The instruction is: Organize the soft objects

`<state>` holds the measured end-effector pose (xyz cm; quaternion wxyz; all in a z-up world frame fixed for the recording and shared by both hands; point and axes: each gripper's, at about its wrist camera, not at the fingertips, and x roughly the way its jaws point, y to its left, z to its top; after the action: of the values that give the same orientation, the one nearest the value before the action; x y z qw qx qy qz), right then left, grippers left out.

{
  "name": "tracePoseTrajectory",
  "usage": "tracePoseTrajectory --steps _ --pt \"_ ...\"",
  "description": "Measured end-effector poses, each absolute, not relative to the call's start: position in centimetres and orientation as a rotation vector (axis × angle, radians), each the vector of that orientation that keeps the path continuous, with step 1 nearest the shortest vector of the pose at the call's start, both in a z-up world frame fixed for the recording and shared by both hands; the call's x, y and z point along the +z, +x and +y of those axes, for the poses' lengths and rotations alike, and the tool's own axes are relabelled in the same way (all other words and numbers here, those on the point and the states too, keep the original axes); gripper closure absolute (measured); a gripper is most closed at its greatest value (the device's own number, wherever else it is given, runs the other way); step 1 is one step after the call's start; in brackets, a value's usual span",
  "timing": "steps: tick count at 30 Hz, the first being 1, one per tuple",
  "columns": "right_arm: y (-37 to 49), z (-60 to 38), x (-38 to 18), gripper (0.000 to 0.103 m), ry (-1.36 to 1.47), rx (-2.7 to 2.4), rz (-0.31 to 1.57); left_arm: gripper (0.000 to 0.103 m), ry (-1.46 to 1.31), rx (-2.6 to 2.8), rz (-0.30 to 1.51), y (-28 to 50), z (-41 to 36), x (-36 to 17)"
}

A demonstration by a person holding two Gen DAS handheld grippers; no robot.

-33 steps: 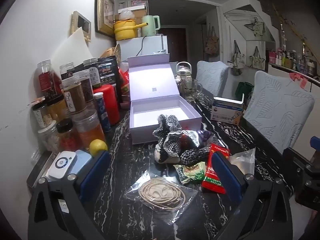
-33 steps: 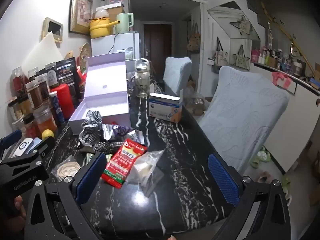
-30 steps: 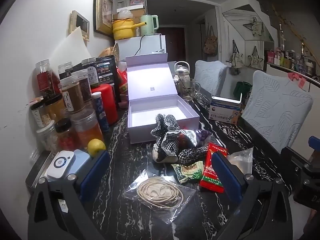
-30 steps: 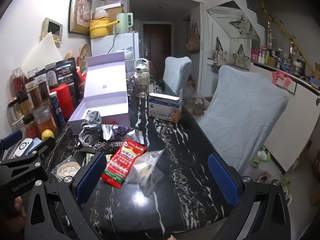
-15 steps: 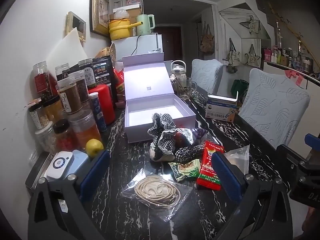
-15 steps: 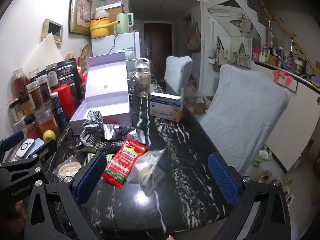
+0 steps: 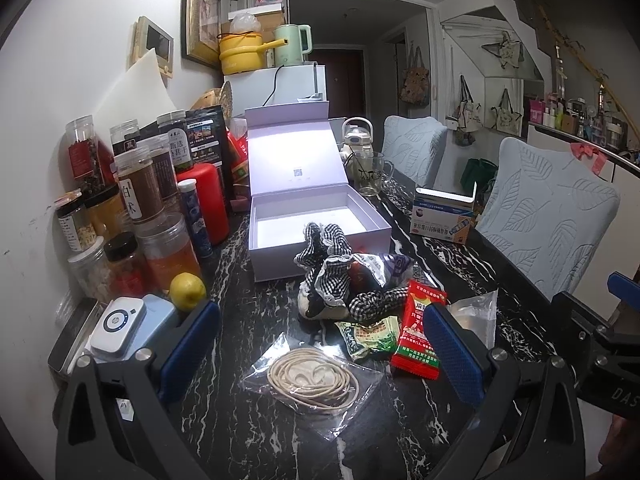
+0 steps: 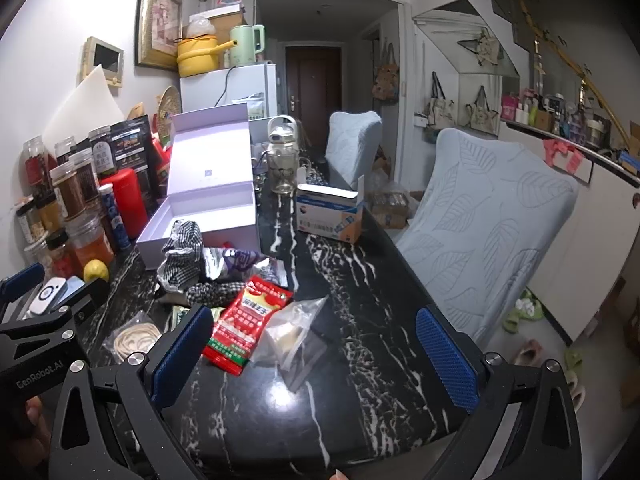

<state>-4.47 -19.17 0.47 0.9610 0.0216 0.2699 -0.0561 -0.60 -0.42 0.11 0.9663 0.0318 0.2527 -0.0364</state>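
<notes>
With both of my jaws spread wide and holding nothing, I have drawn back a little over the last second: in my left wrist view the pile sits slightly smaller and lower than it did, and in my right wrist view almost nothing has shifted. No item has moved on the surface, so I judge the sorting has not begun.

My left gripper (image 7: pixel 320 352) hangs above the near edge of the black, white-veined marble surface (image 7: pixel 460 252), and straight ahead between its blue pads lies a clear plastic bag of coiled beige cord (image 7: pixel 312 376). Just beyond are a small green snack packet (image 7: pixel 368 334) and a red snack packet (image 7: pixel 420 332), and touching them from behind is the heap of black-and-white gingham fabric pieces (image 7: pixel 328 276), tangled with a crinkled silvery-purple wrapper (image 7: pixel 384 266). Behind the heap, against it, stands the open lilac cardboard box (image 7: pixel 316 216), lid up and inside bare.

My right gripper (image 8: pixel 314 344) hovers farther to the right, over a clear plastic pouch holding something pale (image 8: pixel 292 336) beside the red packet.

Stepping back gives me the whole spread. I reckon the gingham pieces go first, into the box, and my left jaws are better placed for that.
</notes>
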Motion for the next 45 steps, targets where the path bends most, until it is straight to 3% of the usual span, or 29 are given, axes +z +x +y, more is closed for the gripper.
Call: tracePoseTrajectory --steps 45 --pt "-4.51 -19.22 0.31 0.0 0.047 -0.1 0.548 0.0 0.072 -0.091 0.512 -0.99 -0.89 0.5"
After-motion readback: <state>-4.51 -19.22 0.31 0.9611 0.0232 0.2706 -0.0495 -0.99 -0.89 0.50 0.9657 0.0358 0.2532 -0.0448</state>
